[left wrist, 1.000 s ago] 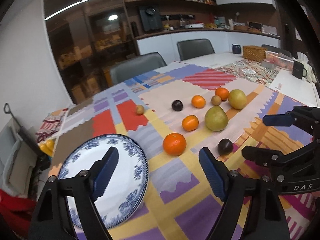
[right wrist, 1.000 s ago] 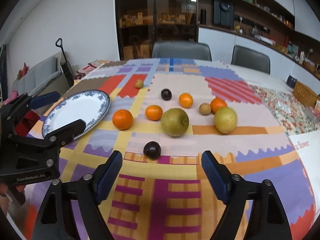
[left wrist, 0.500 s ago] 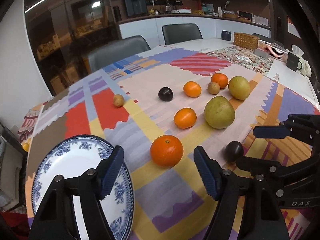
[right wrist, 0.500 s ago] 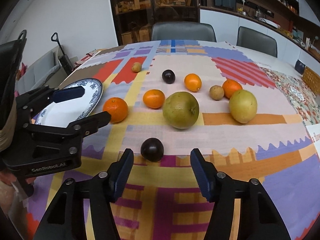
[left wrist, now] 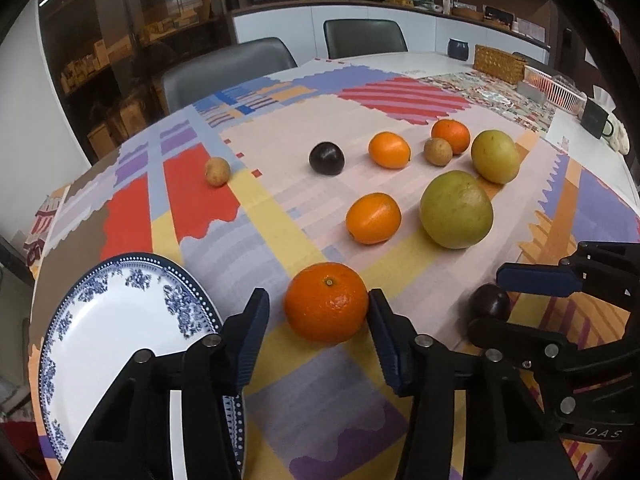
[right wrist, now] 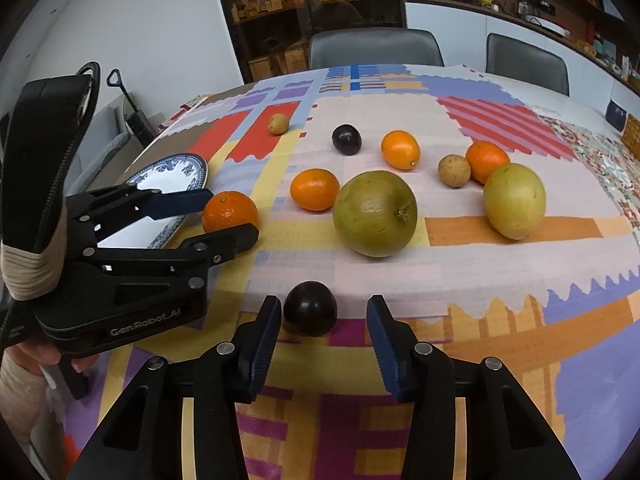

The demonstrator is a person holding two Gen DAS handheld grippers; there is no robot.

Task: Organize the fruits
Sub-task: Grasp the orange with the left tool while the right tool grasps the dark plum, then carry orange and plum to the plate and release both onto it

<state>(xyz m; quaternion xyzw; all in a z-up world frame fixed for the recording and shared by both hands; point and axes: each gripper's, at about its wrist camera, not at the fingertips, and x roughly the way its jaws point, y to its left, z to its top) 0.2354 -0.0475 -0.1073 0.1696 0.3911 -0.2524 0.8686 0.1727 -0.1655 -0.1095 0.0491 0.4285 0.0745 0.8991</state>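
Observation:
Several fruits lie on a patchwork tablecloth. The nearest orange (left wrist: pixel 326 302) sits between the fingers of my left gripper (left wrist: pixel 317 298), whose jaws are closing. The right pad touches its skin; a gap remains at the left pad. A blue-and-white plate (left wrist: pixel 120 340) lies just left of that gripper. A dark plum (right wrist: pixel 310 308) sits between the fingers of my right gripper (right wrist: pixel 324 304), whose jaws are also closing. It is close to the left pad, with clear space at the right pad. Both fruits rest on the cloth.
Farther back lie a large green fruit (left wrist: pixel 456 210), a yellow-green one (left wrist: pixel 495 156), three smaller oranges, a second dark plum (left wrist: pixel 327 158) and two small brown fruits. Grey chairs (left wrist: pixel 228 68) stand behind the table. A wicker basket (left wrist: pixel 498 64) sits far right.
Both grippers have come forward and down to the fruits, and their jaws have narrowed. The orange now lies between the left fingers and the plum between the right ones.

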